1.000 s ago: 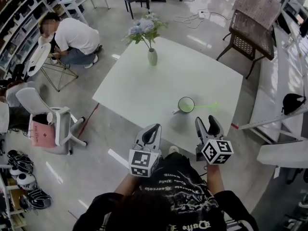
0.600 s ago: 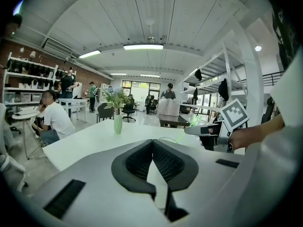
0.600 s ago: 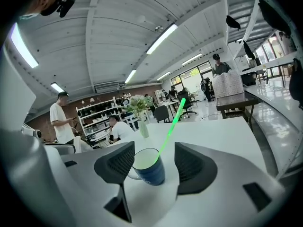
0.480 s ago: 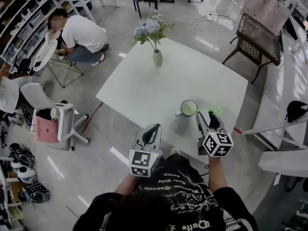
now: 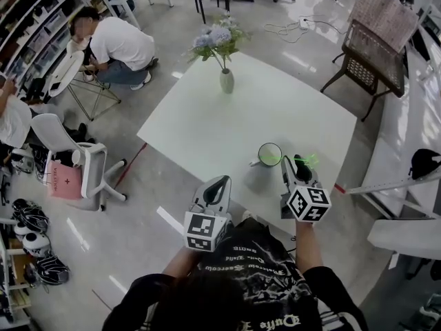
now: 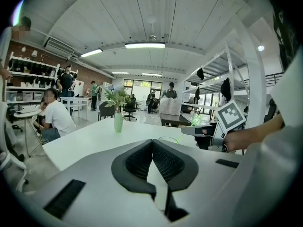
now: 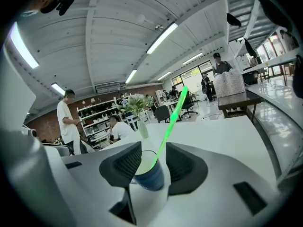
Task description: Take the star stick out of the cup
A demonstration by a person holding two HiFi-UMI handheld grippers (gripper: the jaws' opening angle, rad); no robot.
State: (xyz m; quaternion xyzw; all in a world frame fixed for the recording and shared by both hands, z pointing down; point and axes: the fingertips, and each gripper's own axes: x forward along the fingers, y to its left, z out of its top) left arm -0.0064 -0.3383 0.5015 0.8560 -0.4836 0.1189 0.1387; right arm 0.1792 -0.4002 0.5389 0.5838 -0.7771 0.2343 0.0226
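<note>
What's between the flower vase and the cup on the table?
Only bare white tabletop separates the vase from the cup; the head view shows it.

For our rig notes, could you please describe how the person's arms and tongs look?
The left tongs and right tongs are pale grey with dark ribbed pads; each carries a white cube of black square markers. The sleeves are black, the top black with pale lettering. The right tongs have just been closing, a thin green star stick between them.
</note>
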